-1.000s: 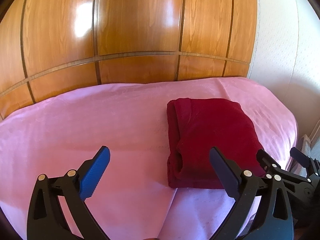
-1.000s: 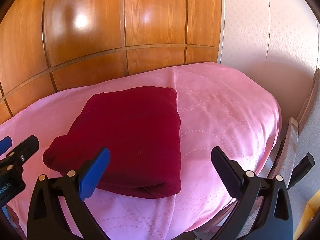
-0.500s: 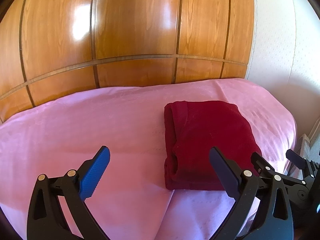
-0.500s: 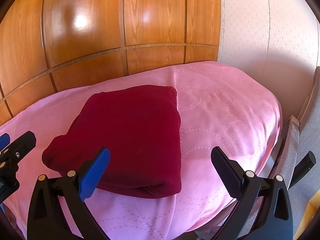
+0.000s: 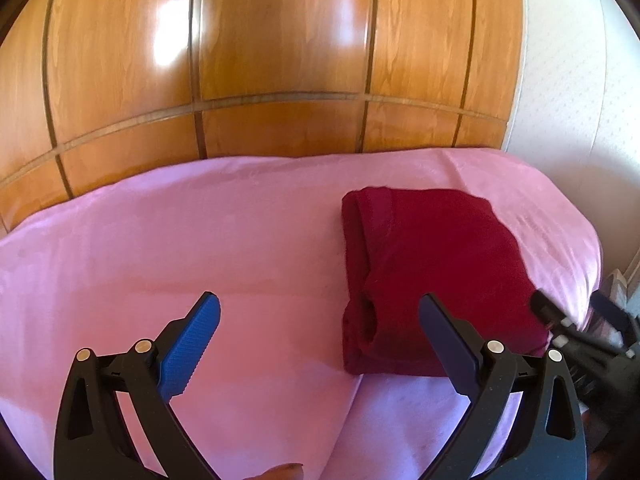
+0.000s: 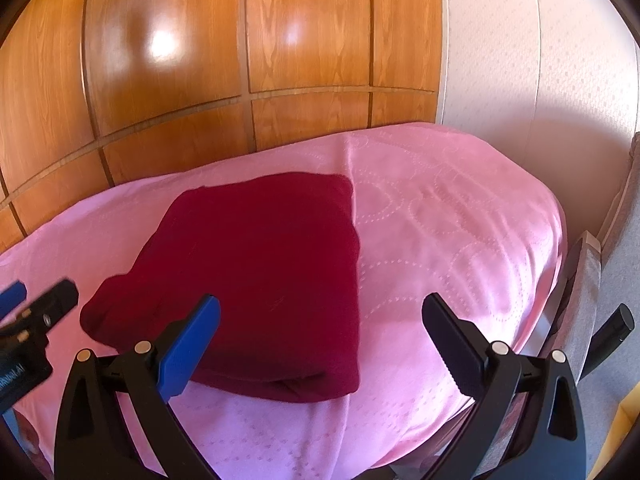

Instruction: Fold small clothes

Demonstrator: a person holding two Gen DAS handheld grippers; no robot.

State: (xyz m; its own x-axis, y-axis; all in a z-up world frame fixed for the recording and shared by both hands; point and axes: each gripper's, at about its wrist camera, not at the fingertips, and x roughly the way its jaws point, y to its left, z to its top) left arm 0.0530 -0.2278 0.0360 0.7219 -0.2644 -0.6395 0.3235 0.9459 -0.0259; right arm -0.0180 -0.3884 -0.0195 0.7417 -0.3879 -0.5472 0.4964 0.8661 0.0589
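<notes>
Garment (image 6: 256,280), dark red and folded, lay on the pink bedspread (image 6: 460,248) near its right edge. White lettering on the left gripper (image 5: 320,334) body was too blurred to read. Both the left gripper and the right gripper (image 6: 320,334) stood wide, holding nothing. Wood panelling (image 5: 280,60) backed the bed; bare bedspread lay left of the garment.

Pink bedspread (image 5: 200,240) against glossy wooden panels (image 6: 300,40), white wall (image 6: 520,60) beside.
</notes>
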